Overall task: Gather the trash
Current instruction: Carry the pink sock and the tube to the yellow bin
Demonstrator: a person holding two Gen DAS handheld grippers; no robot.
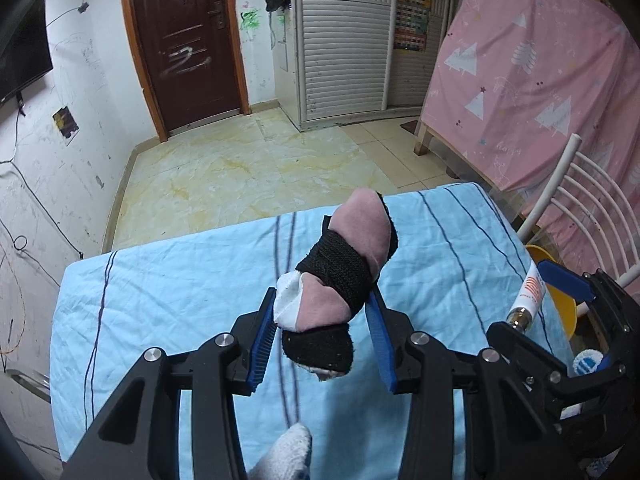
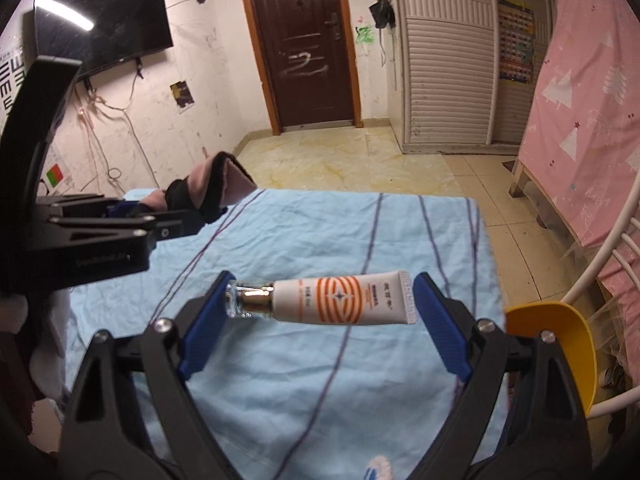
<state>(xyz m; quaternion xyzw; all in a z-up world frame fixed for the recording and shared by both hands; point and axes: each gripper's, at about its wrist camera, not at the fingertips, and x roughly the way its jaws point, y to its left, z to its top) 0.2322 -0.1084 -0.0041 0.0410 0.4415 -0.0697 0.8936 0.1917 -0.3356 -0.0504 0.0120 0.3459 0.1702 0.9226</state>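
Above the table's (image 2: 400, 220) right edge, right gripper (image 2: 320, 300) clamped endwise on a white-orange tube (image 2: 340, 300), long axis crosswise, cap left, writing unreadable, left gripper (image 1: 324, 312) clamped on a pink-black cloth bundle (image 1: 348, 264) pointing forward, yellow bin (image 2: 560, 344) beside.

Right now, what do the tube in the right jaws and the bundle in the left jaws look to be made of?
Cosmetic tube: smooth white plastic, slightly glossy, printed orange, with a crimped flat end, shiny gold metallic-looking collar and clear cap. Sock bundle: soft fabric, likely knit; matte pink body, ribbed black band, fuzzy edges, white patch. The striped blue sheet below looks like wrinkled woven cloth.
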